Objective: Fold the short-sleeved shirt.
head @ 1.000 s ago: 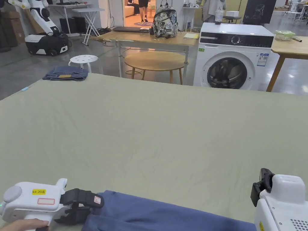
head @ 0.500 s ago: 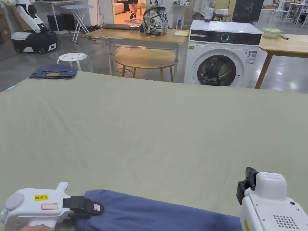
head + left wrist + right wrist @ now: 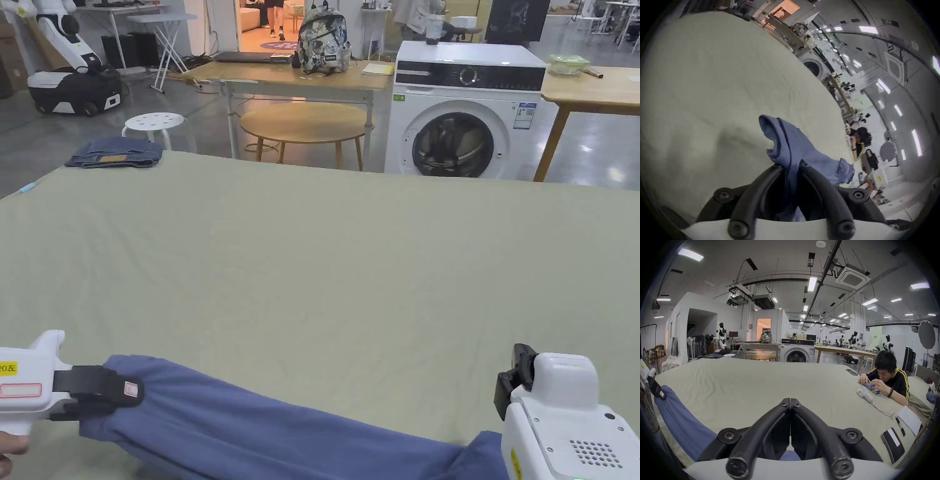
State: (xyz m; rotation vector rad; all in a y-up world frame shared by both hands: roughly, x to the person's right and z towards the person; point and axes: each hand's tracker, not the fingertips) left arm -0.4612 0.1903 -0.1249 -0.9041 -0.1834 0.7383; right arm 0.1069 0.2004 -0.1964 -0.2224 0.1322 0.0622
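Note:
A blue short-sleeved shirt (image 3: 250,431) lies stretched along the near edge of the pale green table cover (image 3: 344,250). My left gripper (image 3: 134,392) is at the bottom left, shut on the shirt's left end. In the left gripper view the cloth (image 3: 786,142) passes between the two jaws of that gripper (image 3: 791,165) and curls up beyond them. My right gripper (image 3: 515,375) is at the bottom right, above the shirt's other end. In the right gripper view its jaws (image 3: 790,400) meet with nothing between the tips, and blue cloth (image 3: 680,415) runs left to the left gripper (image 3: 657,392).
Folded jeans (image 3: 115,152) sit on the far left corner. A person (image 3: 890,382) leans on the table's right edge, with a phone (image 3: 851,371), paper (image 3: 909,420) and a black case (image 3: 893,444) nearby. A washing machine (image 3: 469,112) and wooden tables stand beyond.
My left gripper has moved left and farther up the table with the shirt's end in it, drawing the cloth out longer. The right gripper has stayed about where it was.

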